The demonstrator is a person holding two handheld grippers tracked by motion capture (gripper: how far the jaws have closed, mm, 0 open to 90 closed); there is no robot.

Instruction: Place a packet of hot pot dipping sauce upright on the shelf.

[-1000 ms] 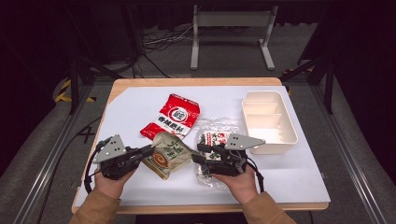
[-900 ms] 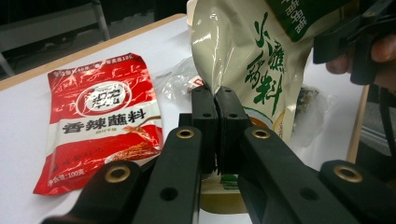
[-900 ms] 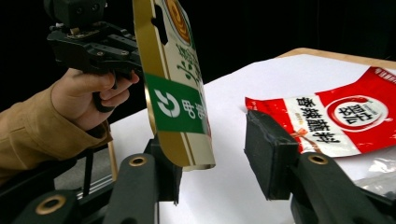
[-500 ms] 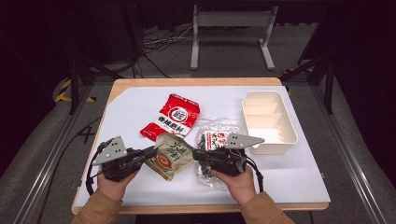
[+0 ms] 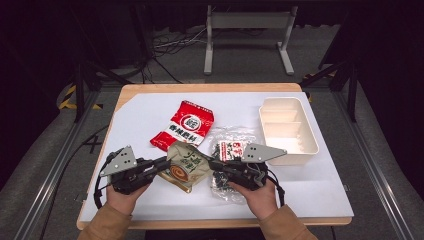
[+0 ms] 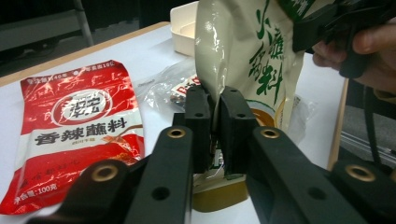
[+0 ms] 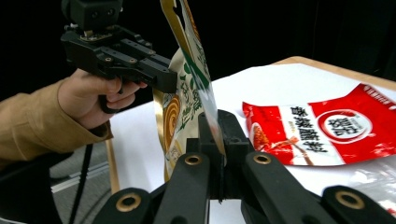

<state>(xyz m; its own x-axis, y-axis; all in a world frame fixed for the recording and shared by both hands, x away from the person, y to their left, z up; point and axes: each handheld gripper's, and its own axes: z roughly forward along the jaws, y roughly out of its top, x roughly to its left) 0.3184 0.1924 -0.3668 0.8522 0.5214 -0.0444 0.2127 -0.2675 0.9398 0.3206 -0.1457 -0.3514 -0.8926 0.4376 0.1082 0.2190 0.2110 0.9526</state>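
1. Step in hand: a two-gripper hold on the green-and-cream sauce packet (image 5: 187,166), lifted off the desk near the middle of its front edge.
2. Left gripper (image 5: 162,164): jaws pinching the packet's left edge; the left gripper view shows the film caught between the pads.
3. Right gripper (image 5: 216,166): jaws have just been closing and are now pressed together on the packet's right edge, film between the pads in the right gripper view.
4. Next move, my read: either pull the edges apart to tear it open or carry it to the white tray (image 5: 288,131) at the right edge. Both need the two pinches to hold; the film looks slick.
5. Desk (image 5: 140,115): white top with a wood rim. Red sauce packet (image 5: 183,125) lies flat mid-desk, clear bag (image 5: 227,145) just beside the held packet, tray empty.
6. Room: dark, grey floor, cables and a metal stand (image 5: 247,35) behind the back edge.
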